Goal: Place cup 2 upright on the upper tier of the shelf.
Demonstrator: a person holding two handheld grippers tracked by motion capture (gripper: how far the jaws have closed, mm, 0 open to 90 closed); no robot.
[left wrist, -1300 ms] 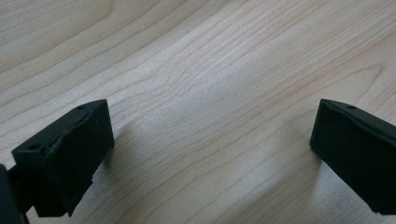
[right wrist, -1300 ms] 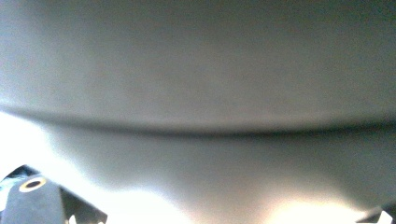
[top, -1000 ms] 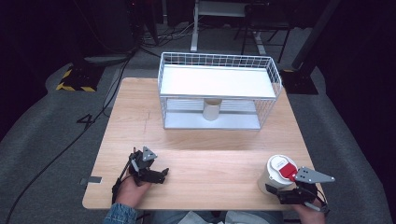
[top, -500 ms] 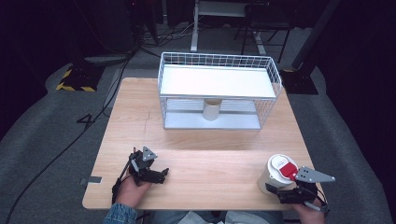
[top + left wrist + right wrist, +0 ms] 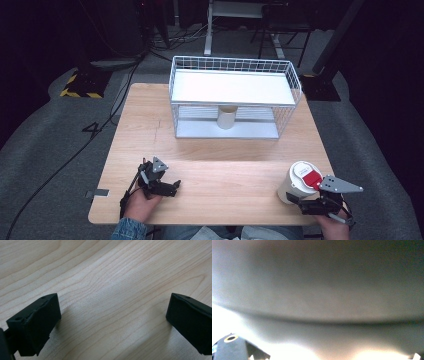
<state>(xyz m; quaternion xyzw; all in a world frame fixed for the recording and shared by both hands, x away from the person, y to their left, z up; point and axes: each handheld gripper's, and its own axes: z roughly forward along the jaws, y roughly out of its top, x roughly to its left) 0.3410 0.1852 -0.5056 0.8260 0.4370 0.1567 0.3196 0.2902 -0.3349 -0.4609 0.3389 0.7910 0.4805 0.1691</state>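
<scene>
The white paper cup, capped with a white lid that carries a red patch, stands upright at the near right corner of the wooden table, well apart from the white wire basket at the far middle; the right gripper sits against the cup's near side, low on its wall, and its jaws appear to be closed on the cup; in the right gripper view the cup's pale wall is pressed up close and blurred, with a black jaw tip at the lower left corner; the left gripper rests low over the near left part of the table, far from the cup, its jaws spread wide over bare wood with nothing between them; a second, tan cup stands on the lower level of the wire basket.
</scene>
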